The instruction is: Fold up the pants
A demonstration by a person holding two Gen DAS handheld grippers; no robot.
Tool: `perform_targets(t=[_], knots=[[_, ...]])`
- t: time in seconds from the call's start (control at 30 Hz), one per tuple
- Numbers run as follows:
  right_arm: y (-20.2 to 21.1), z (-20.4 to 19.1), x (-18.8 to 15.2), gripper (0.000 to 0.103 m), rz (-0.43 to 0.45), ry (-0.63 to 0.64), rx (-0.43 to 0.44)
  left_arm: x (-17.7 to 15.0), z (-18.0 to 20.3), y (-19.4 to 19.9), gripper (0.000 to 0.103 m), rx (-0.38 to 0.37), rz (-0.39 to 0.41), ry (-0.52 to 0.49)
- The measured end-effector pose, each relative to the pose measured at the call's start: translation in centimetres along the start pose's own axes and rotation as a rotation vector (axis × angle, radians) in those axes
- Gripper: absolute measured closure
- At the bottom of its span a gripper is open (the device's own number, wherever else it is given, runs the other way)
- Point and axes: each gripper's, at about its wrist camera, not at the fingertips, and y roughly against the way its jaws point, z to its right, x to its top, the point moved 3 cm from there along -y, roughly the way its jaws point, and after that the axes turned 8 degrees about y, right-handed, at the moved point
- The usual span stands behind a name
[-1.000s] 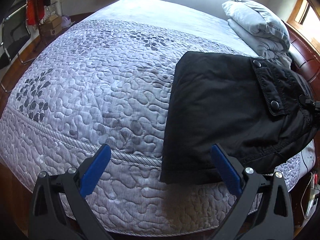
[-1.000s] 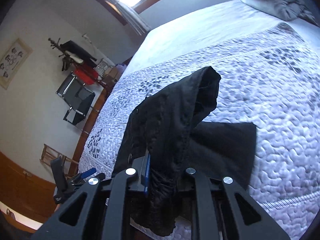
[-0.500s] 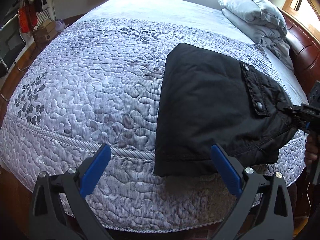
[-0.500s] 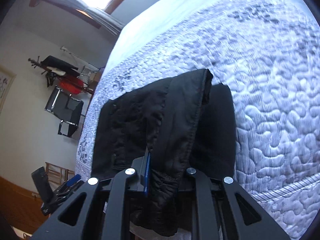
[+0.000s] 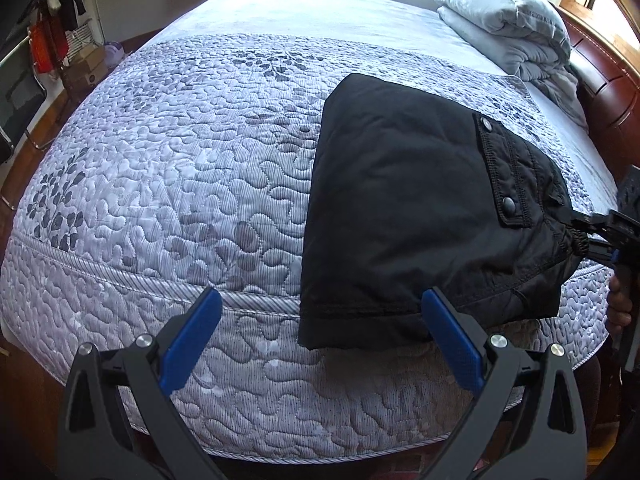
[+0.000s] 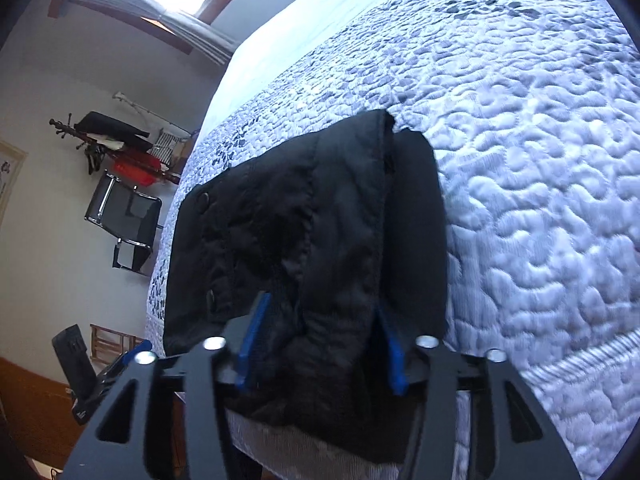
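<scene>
The black pants (image 5: pixel 400 200) lie folded on the right part of the quilted bed (image 5: pixel 180 160), their near edge hanging over the bed's rim. My left gripper (image 5: pixel 320 300) hovers open above that rim with nothing between its fingers; its right pad stands in front of the pants' near hem. My right gripper (image 6: pixel 320 324) sits at the waistband end, and in the left wrist view the right gripper (image 5: pixel 592 236) shows at the right edge. Its jaws are opening, and the bunched waistband (image 6: pixel 320 340) lies loose between the blue pads.
A folded grey duvet and pillow (image 5: pixel 500 20) rest at the head of the bed by the wooden headboard (image 5: pixel 608 92). A black chair (image 6: pixel 124 224) and a clothes rack (image 6: pixel 112 136) stand by the far wall. A hand (image 5: pixel 620 304) holds the right gripper's handle.
The right gripper came down with the raised waistband end and laid it on the bed, then its jaws parted. The pants now lie flat. The left gripper stayed open and nearly still.
</scene>
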Motion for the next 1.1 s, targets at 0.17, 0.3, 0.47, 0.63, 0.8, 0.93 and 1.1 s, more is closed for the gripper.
perform_targets(t=[0.17,0.3,0.47,0.63,0.8,0.93,1.1], knots=[[1.5,0.1,-1.8,0.041,0.002,0.0,-0.003,-0.1,0.2,0.1,0.003,-0.004,0.001,0.0],[0.7,-0.2,-2.8,0.042,-0.014,0.012,-0.01,0.0,0.9,0.7,0.003,-0.013,0.018,-0.009],[0.2,-0.6,-2.6,0.064,-0.009,-0.013,0.013,0.4,1.6,2.0,0.003,-0.023,0.046,-0.021],[1.2,-2.3,-1.7,0.07,-0.005,0.036,0.017,1.1,2.3,3.8,0.003,-0.045,0.09,-0.022],[2.7,-4.0,-1.8,0.071,0.012,0.049,0.05,1.8,3.2,5.7,0.003,-0.066,0.141,-0.03],[2.6,-4.6,-2.4,0.071,0.005,0.051,0.054,2.3,3.6,6.7,0.003,-0.076,0.171,-0.036],[1.2,-2.9,-3.3,0.071,-0.015,0.006,0.031,2.7,4.1,7.5,0.003,-0.081,0.195,-0.048]])
